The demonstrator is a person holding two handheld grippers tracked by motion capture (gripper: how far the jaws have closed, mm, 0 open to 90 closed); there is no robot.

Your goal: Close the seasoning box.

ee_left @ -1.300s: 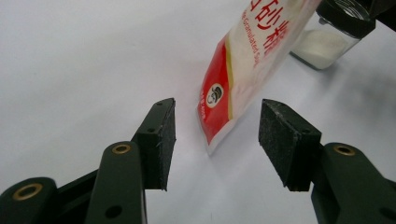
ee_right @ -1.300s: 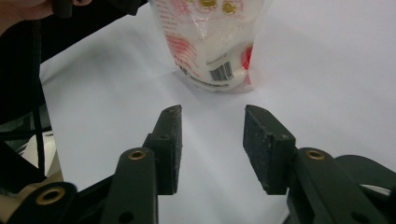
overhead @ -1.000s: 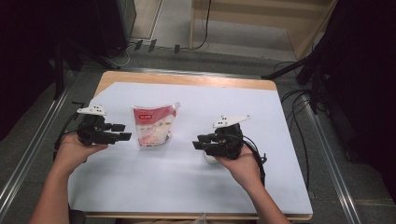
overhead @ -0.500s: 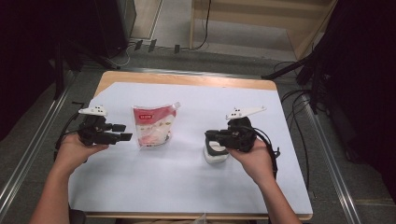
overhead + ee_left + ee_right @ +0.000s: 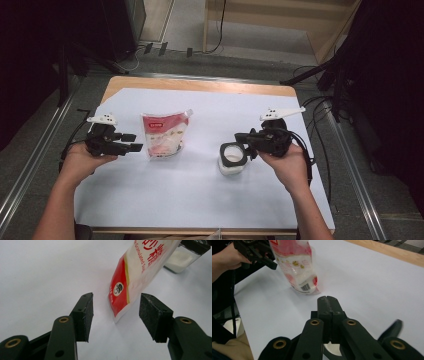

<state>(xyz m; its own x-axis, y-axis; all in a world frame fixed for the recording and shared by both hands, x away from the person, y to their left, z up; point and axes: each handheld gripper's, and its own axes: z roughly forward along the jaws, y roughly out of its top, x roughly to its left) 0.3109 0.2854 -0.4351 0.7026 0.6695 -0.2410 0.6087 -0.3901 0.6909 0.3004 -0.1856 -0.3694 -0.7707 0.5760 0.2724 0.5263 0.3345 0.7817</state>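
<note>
A red-and-white sugar bag (image 5: 162,135) stands left of centre on the white sheet (image 5: 190,200). My left gripper (image 5: 131,142) sits just left of it and is open. In the left gripper view the bag's lower corner (image 5: 120,302) lies between and beyond the pads of that gripper (image 5: 116,310), untouched. A small clear jar of white grains (image 5: 232,160) stands right of centre. My right gripper (image 5: 239,137) hovers over the jar's far right edge. Its jaws (image 5: 326,298) have just closed together with nothing between them. The bag (image 5: 299,267) stands ahead, and the jar (image 5: 332,347) shows beneath.
The white sheet covers a wooden table whose bare edge (image 5: 200,85) runs along the back. Cables (image 5: 320,150) trail off the right side by a metal rail. The jar (image 5: 181,260) stands behind the bag in the left gripper view.
My right hand has moved right and risen, leaving the jar standing uncovered under its tips. The left hand and the bag have stayed put.
</note>
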